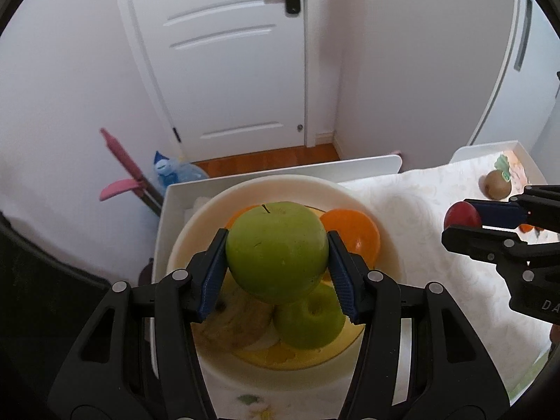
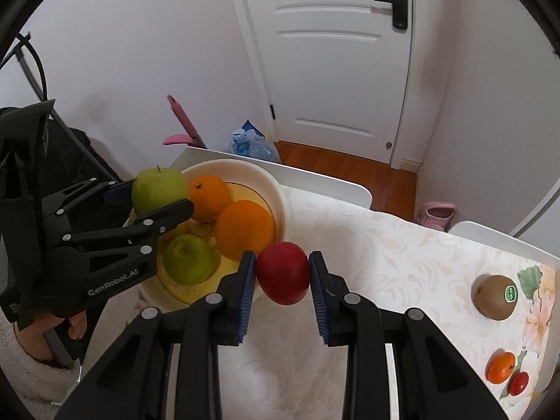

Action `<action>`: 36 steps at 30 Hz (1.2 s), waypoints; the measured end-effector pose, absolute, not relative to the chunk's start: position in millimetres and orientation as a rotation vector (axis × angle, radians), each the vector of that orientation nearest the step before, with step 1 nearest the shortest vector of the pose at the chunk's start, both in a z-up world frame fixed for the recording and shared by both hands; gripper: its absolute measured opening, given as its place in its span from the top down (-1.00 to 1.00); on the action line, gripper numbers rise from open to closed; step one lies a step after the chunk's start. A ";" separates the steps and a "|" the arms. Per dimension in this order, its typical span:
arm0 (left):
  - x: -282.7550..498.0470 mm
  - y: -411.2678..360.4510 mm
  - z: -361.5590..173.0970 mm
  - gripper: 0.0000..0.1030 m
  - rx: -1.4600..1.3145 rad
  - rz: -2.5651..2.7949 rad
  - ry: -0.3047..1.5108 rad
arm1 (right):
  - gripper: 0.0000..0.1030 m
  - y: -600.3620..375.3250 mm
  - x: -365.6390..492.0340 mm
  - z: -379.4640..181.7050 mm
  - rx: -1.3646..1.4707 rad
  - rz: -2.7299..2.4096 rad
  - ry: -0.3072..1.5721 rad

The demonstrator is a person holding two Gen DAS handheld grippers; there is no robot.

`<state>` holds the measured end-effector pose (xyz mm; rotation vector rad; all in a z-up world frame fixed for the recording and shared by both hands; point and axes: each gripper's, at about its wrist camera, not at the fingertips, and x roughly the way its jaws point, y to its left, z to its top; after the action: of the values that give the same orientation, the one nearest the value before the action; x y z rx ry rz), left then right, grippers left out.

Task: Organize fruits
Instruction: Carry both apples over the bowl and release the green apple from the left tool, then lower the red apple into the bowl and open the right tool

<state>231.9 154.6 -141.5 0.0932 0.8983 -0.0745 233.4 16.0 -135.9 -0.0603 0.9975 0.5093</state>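
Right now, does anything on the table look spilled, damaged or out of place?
Nothing spilled or damaged. Three fruits still lie loose at the table's far right: a kiwi, a small orange and a small red fruit, apart from the bowl.

A white panelled door with a black lever handle stands at the far side, set between plain white walls. Below it runs a strip of orange-brown wooden floor. Against the left wall lean a pink-handled tool and a blue water jug. A pink slipper lies on the floor at the right. The desk wears a pale floral cloth, its white raised edge facing the door. Soft, even daylight fills the room.
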 end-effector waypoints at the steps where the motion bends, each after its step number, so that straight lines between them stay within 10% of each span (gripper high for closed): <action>1: 233.7 153.7 -143.2 -0.14 0.098 -0.079 0.901 | 0.45 15.2 234.2 -137.5 -0.058 0.504 1.001; 6: 239.9 149.0 -150.3 -0.15 0.126 -0.084 0.916 | 0.45 12.3 236.6 -143.4 -0.049 0.480 1.020; 9: 236.0 150.1 -144.8 -1.00 0.125 -0.090 0.886 | 0.45 10.6 236.9 -143.2 -0.045 0.469 1.025; 36: 143.5 207.8 -132.0 -1.00 0.004 0.051 0.881 | 0.45 57.7 226.1 -156.7 -0.144 0.652 1.012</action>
<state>143.5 207.8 -132.0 0.0042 0.8808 0.0511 226.1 57.7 -156.8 -0.1444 1.0120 0.6518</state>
